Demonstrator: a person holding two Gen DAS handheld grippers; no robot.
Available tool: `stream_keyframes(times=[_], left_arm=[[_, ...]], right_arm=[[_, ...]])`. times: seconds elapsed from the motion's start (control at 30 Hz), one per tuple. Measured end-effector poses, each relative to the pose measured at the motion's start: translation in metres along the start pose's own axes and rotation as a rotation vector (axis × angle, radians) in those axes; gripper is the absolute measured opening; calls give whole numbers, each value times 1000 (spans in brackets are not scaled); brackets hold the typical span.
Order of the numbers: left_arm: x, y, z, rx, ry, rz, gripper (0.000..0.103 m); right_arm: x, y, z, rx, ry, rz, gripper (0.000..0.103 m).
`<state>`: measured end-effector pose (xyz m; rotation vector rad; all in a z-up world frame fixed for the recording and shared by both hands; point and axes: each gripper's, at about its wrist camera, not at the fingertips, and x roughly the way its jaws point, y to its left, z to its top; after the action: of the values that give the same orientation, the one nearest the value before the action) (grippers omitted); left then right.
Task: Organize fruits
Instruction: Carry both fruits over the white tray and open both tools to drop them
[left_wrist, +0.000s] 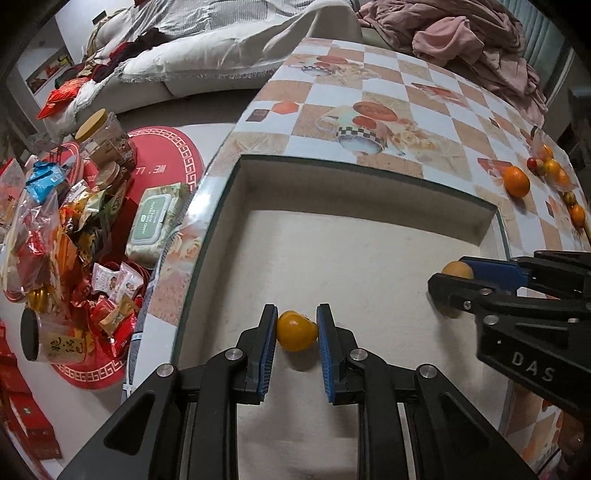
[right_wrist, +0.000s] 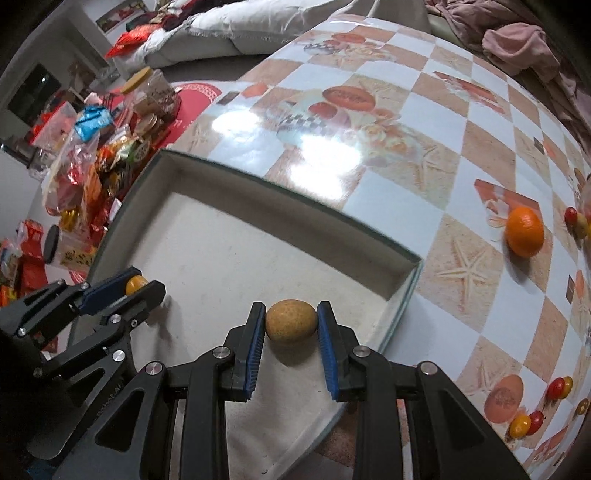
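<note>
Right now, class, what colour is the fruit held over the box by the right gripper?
Speckled tan-brown fruit; clearest in the right wrist view.

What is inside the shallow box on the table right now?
The box has no loose fruit on its visible pale floor. Above it, the left claw holds a small yellow-orange fruit and the right claw a brownish fruit. The claws cover the near floor.
</note>
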<state>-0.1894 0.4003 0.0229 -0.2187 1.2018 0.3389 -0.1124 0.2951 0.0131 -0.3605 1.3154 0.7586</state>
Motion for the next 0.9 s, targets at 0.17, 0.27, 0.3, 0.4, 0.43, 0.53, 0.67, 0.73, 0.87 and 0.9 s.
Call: stream_keyframes(times=[0.17, 0.27, 0.3, 0.4, 0.43, 0.53, 0.67, 0.73, 0.87, 0.9], left_arm=[[2, -1, -4, 15, 13, 9, 24], [2, -2, -4, 29, 15, 22, 40], [1, -2, -4, 33, 11, 37, 69], [-9, -1, -5, 31, -45, 58, 79], [-8, -2, -4, 35, -32, 56, 79], [-7, -4, -2, 48, -14, 67, 79], [-16, -12, -2, 66, -14, 59, 79], [-21, -21, -2, 86, -15, 57, 79], [-32, -42, 0, 124, -22, 45, 79], [-35, -50, 0, 139, -25, 36, 79]], right_arm=[[0, 2, 0, -19, -3, -10, 31], [-1, -2, 1, 1, 0, 15, 34], [-3, -4, 1, 10, -6, 24, 37], [-10, -5, 1, 21, -25, 39, 51], [-13, -5, 0, 24, -34, 43, 52], [-24, -9, 0, 47, -57, 55, 60], [-43, -18, -2, 90, -100, 72, 73], [-55, -26, -6, 116, -129, 66, 78], [-73, -46, -17, 169, -154, 45, 78], [-79, -54, -23, 192, -160, 37, 78]])
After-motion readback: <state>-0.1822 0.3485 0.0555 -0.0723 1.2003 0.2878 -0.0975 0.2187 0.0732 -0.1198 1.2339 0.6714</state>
